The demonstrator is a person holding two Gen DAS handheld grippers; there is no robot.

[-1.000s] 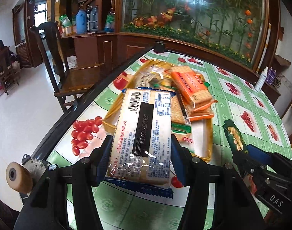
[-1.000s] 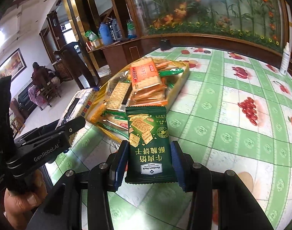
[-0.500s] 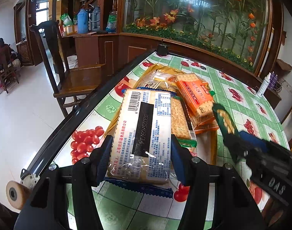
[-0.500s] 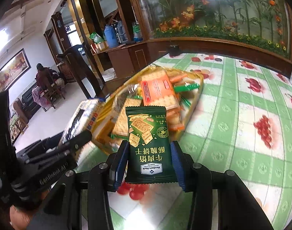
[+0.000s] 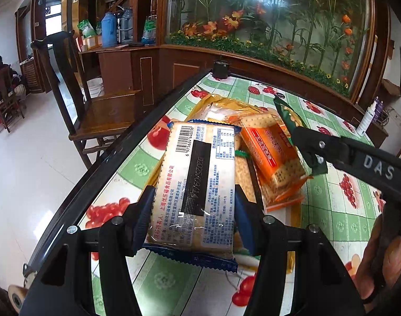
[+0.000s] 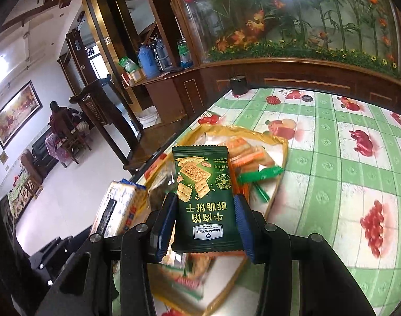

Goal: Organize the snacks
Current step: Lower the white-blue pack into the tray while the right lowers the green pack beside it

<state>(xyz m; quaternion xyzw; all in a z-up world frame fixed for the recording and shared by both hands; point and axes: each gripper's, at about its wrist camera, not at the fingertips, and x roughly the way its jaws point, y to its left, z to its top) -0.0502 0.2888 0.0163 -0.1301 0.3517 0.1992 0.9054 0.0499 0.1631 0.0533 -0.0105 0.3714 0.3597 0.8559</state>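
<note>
1. Your left gripper (image 5: 192, 221) is closed on a blue-edged cracker pack (image 5: 195, 184), barcode side up. The blue pads press its two long edges.
2. You hold this pack in the air, above the near end of the golden tray (image 5: 208, 100) on the fruit-print tablecloth (image 5: 332, 210).
3. Your right gripper (image 6: 204, 223) is closed on a dark green cracker packet (image 6: 204, 197), which stands between the pads.
4. The green packet is above the tray, over the orange cracker packs (image 6: 242, 147) that lie inside.
5. In the left wrist view, the right gripper comes in from the right side, and the green packet is above an orange cracker pack (image 5: 274, 150).
</note>
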